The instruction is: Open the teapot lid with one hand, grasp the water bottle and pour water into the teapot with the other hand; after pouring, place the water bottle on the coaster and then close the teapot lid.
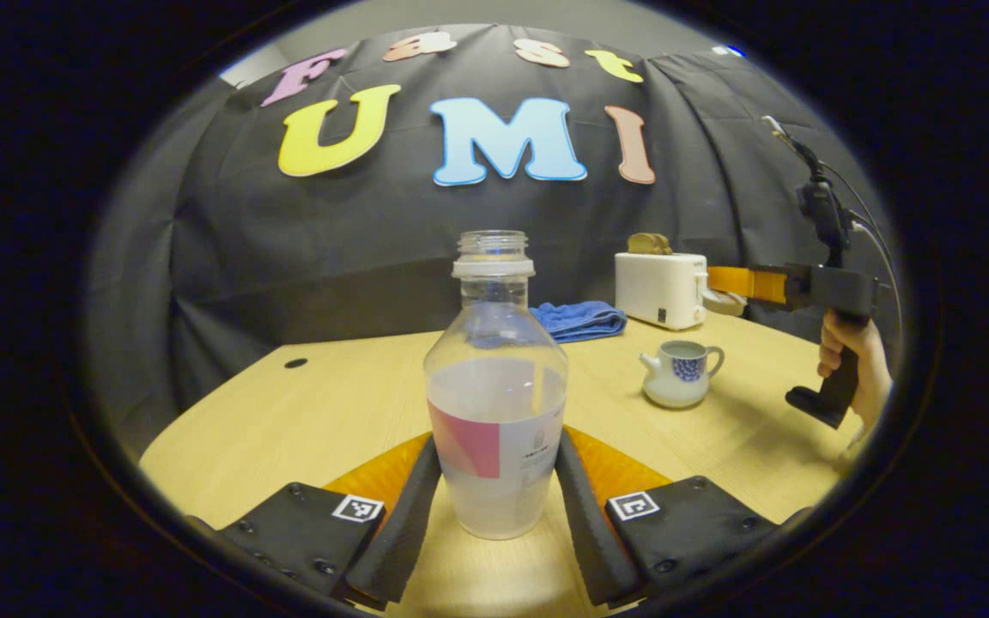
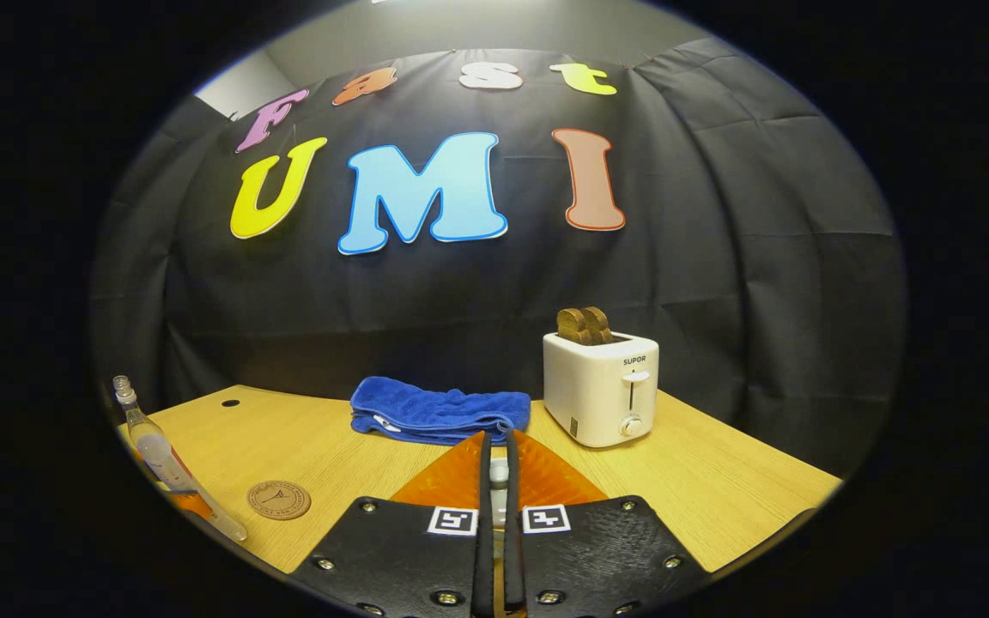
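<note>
Lid's off the teapot (image 1: pixel 680 372), pinched in the right claw (image 2: pixel 497 481). Left claw (image 1: pixel 494 481) clasps the water bottle (image 1: pixel 495 386); pouring, coaster (image 2: pixel 278 499) at nine o'clock, closing remain.

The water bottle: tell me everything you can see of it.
The water bottle is clear plastic, with a rounded shoulder, a ribbed neck ring and an open, capless mouth. It holds clear water to roughly the upper half of its body. A label with a pink patch wraps its lower half. It stands upright on the wooden table, between the fingers of the left tongs, which flank its lower body on both sides. The right gripper view shows it at the far left edge.
</note>
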Tool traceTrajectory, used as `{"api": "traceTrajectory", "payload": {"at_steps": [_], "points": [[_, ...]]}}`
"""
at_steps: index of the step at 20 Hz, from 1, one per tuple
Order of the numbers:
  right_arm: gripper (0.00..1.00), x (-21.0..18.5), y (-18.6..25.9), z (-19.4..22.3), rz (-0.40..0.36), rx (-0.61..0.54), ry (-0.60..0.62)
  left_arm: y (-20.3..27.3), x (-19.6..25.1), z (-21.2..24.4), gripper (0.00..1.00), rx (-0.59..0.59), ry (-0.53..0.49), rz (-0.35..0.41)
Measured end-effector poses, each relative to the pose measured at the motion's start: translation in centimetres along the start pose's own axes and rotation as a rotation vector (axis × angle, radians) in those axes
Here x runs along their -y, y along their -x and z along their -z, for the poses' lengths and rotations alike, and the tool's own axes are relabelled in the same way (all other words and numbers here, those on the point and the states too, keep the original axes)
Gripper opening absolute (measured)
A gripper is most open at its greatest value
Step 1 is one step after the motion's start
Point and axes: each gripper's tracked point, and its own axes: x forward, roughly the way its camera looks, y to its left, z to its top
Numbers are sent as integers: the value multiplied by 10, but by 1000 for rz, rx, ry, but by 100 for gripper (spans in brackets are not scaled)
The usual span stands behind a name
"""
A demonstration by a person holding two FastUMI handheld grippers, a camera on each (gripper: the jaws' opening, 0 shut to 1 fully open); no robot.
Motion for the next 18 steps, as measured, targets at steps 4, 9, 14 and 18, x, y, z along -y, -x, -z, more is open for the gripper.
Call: {"api": "traceTrajectory", "payload": {"at_steps": [4,9,14,18], "points": [[5,9,1,3,1,-3,-5,-10,7,-4,78,-8,-114,15],[5,25,1,5,9,2,-13,-24,8,-18,78,-17,-289,16],[5,45,-1,7,21,0,-38,-47,18,-56,78,33,-524,16],[5,63,0,5,42,6,-53,-66,43,-69,78,44,-627,58]]}}
